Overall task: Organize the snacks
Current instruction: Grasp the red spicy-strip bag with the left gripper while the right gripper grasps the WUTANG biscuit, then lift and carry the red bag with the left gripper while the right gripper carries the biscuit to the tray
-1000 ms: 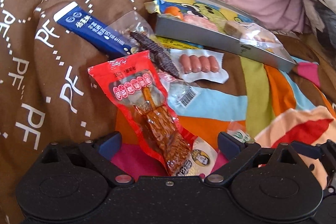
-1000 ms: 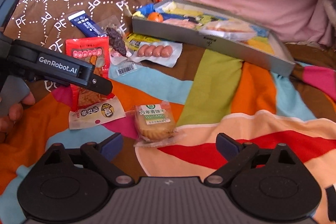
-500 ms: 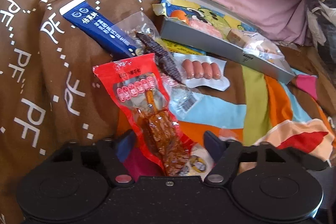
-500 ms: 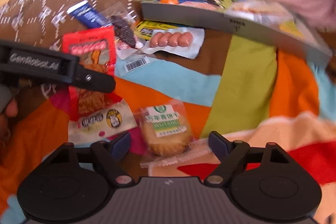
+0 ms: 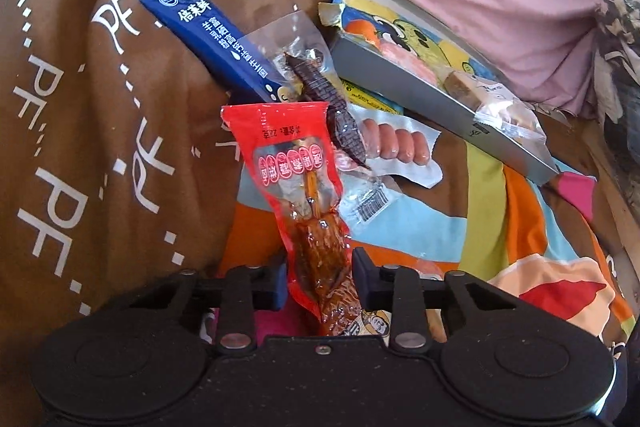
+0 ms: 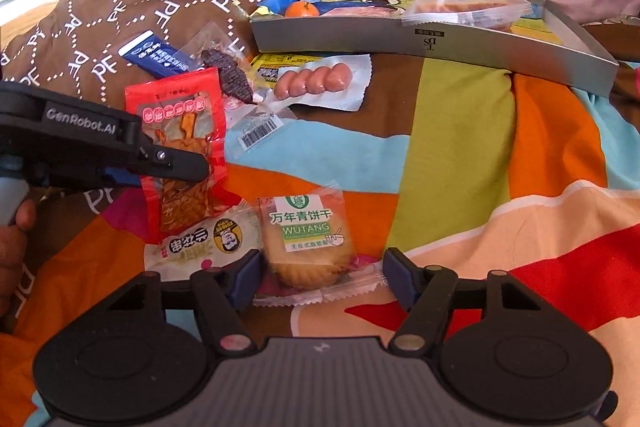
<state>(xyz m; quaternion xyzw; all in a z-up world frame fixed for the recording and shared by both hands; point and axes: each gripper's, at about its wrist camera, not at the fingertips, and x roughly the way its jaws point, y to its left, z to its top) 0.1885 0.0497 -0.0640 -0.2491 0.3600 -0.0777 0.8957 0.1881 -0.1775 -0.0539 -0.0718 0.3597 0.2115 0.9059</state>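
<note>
Left tongs [image 5: 320, 277] pinching red snack packet [image 5: 298, 183], right tongs [image 6: 320, 277] seemingly straddling biscuit packet [image 6: 306, 239]

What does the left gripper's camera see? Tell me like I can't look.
The left gripper pinches a red snack packet on a colourful blanket. Behind lie a blue stick packet, small sausages and a grey tray with snacks.

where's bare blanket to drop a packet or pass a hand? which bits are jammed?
Free: the striped blanket right of the sausage pack and biscuit packet, in front of the grey tray. Crowded: the pile around the red snack packet and blue stick pack; the tray looks full.
</note>
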